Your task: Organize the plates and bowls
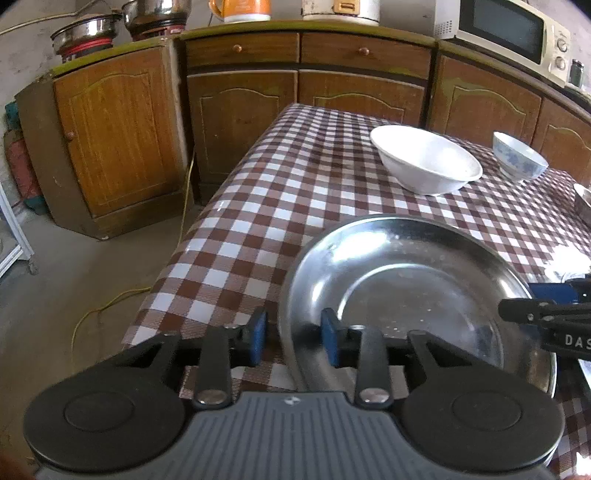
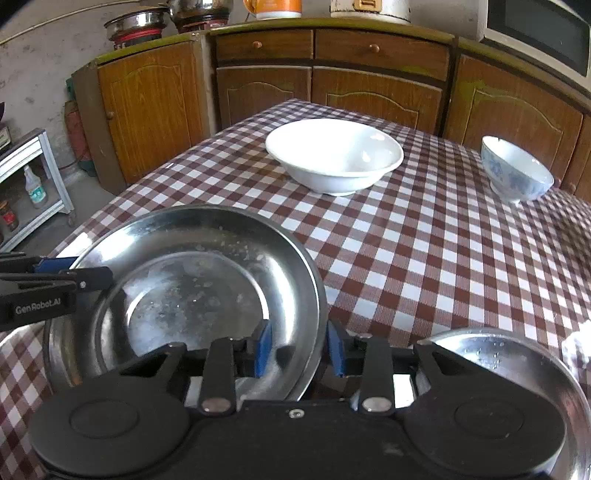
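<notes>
A large steel plate (image 1: 417,291) lies on the checked table (image 1: 280,192), near its front. My left gripper (image 1: 293,338) is open, its blue pads either side of the plate's left rim. My right gripper (image 2: 300,350) is open astride the right rim of the same plate (image 2: 192,280); it also shows in the left wrist view at the right edge (image 1: 546,317). The left gripper shows at the left of the right wrist view (image 2: 51,284). A big white bowl (image 2: 334,155) stands mid-table. A small blue-patterned bowl (image 2: 517,171) stands at the far right.
A second steel dish (image 2: 517,365) sits at the near right, partly under my right gripper. Wooden cabinets (image 1: 240,110) line the far side, with pots (image 1: 88,29) and a microwave (image 1: 513,33) on top. A white shelf rack (image 2: 33,177) stands on the floor at left.
</notes>
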Available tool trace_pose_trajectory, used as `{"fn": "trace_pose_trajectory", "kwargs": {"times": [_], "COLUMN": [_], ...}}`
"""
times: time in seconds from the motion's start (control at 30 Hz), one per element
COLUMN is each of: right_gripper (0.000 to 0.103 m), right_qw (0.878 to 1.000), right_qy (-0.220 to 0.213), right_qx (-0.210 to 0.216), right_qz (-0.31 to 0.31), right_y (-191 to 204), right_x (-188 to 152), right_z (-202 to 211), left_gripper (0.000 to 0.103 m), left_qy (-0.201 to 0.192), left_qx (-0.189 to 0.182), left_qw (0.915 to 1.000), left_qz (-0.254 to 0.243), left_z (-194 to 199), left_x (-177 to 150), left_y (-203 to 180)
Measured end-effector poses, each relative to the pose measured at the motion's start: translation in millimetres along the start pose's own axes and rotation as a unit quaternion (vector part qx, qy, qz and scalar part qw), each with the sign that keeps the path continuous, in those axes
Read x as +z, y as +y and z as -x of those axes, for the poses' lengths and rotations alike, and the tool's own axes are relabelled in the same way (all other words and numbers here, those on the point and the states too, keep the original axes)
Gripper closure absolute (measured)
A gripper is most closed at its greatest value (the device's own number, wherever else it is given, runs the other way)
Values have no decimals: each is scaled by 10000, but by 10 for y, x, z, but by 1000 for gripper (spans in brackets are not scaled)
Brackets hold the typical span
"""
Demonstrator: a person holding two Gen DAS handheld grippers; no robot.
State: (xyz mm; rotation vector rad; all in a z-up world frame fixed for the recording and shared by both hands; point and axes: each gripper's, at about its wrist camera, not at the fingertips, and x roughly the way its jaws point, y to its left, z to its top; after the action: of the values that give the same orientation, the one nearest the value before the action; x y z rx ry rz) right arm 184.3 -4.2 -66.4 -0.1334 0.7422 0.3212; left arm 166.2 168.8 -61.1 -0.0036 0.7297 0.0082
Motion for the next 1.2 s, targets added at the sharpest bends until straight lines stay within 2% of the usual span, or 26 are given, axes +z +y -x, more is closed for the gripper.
{"fn": "trace_pose_trajectory", "kwargs": {"times": [0.07, 0.13, 0.2, 0.67, 1.2], "right_gripper": [77, 83, 83, 83, 83], "right_qw": [10000, 9999, 9999, 9996, 9982], "right_qy": [-11, -11, -27, -256, -573], "right_qx": [-58, -83, -66, -74, -70], "right_qz": [0, -56, -99, 55, 154], "right_y": [-5, -23, -38, 66, 114], "right_x": [-1, 1, 2, 51, 25], "right_z": [4, 8, 22, 214, 682], "left_gripper": [75, 79, 82, 82, 82], "left_qy": [-16, -25, -37, -264, -503], "left_qx": [23, 3, -16, 188, 207], "left_qw": [10000, 10000, 9998, 9994, 9983], "left_qz": [-6, 88, 189, 118, 211], "left_z": [3, 12, 28, 326, 720], "left_x": [-4, -1, 5, 23, 56], "left_y": [-4, 23, 55, 55, -7]}}
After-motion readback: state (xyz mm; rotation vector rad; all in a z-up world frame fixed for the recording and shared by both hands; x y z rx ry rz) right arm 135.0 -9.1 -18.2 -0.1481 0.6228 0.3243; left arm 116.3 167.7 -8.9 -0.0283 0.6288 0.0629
